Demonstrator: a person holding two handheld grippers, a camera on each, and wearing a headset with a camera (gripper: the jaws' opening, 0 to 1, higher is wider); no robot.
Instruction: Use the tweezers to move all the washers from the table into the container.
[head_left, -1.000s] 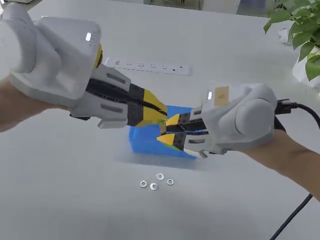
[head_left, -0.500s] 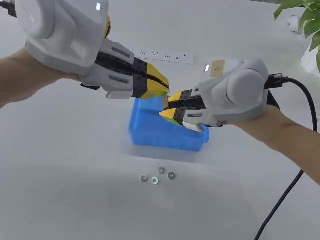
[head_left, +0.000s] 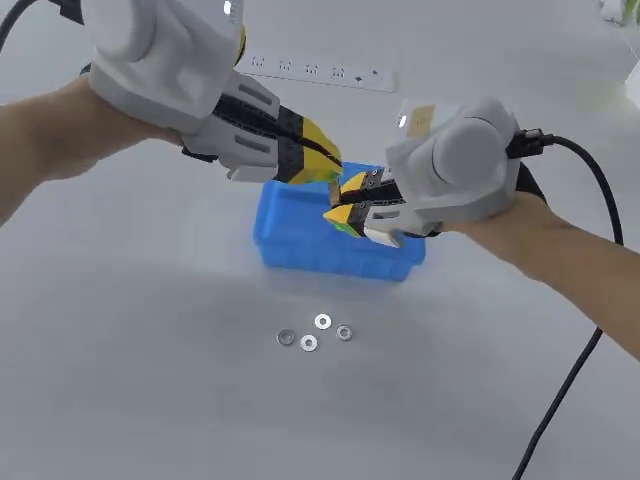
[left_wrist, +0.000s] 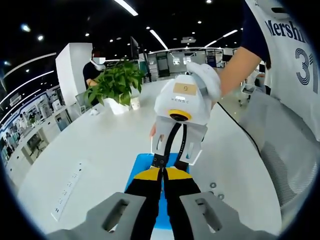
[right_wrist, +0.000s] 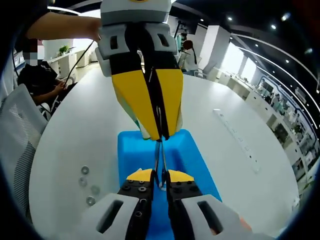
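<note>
Jaws of both grippers are clenched on the tweezers (right_wrist: 159, 159), a thin metal strip bridging their yellow tips. In the head view, the left gripper (head_left: 330, 166) slants down from the upper left and the right gripper (head_left: 338, 211) reaches in from the right. Their tips nearly meet above the blue container (head_left: 300, 252) at centre. Four washers (head_left: 315, 333) lie on the table (head_left: 150, 380) just below it.
</note>
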